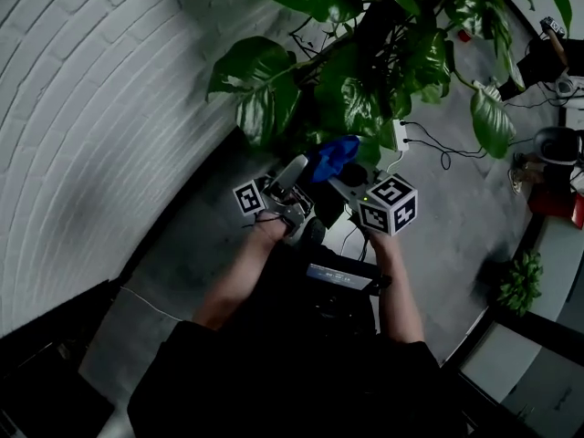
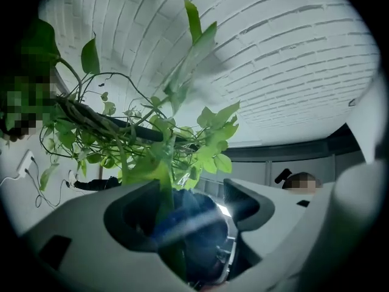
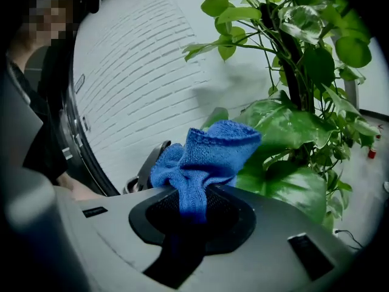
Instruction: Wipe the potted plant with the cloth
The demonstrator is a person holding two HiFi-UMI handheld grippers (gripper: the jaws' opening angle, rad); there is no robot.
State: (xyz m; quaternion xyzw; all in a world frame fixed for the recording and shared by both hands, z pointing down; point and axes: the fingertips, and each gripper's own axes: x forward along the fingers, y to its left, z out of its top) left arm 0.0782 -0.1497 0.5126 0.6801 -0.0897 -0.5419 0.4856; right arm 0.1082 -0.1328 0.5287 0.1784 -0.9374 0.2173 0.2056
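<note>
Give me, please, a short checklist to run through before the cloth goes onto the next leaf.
1. Grip: blue knitted cloth clamped in right tool: ok.
2. Opening: left tool jaws apart: ok.
3. Target: leaf between the left tool's jaws, unpinched: ok.
4. Spread: cloth flat for wiping: not ok, bunched.
5. Contact: cloth touching large leaf beside it: cannot tell.
</note>
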